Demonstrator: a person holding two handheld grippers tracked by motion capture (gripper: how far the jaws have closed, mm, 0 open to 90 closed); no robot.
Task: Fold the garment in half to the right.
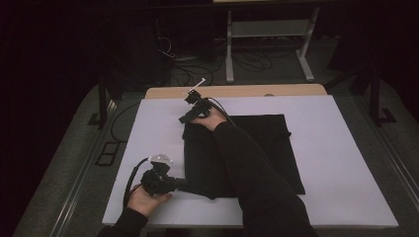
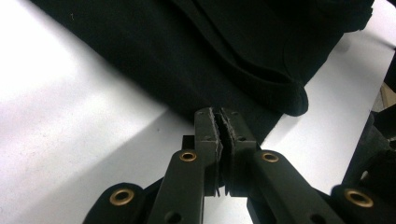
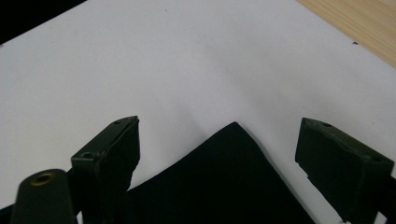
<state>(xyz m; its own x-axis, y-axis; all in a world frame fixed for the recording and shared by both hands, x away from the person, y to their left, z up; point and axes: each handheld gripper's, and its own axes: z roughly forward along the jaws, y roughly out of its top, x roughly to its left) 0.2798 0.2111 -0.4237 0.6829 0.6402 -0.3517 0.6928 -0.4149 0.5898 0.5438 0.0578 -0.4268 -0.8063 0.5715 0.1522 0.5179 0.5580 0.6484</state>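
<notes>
White board [image 1: 346,163] covers your table, with a strip of bare wood [image 1: 237,91] along its far edge and dark floor with cables beyond. Your left gripper [image 1: 185,184] sits at the near left, its jaws pinched tight on the near left corner of the black cloth [image 1: 267,148]. Your right gripper [image 1: 190,114] reaches across to the far left corner of that cloth; its jaws stand wide apart with the corner lying between them, pads not pressing on it. From there the cloth spreads flat over the middle of the board, your right sleeve [image 1: 252,168] crossing above it.
</notes>
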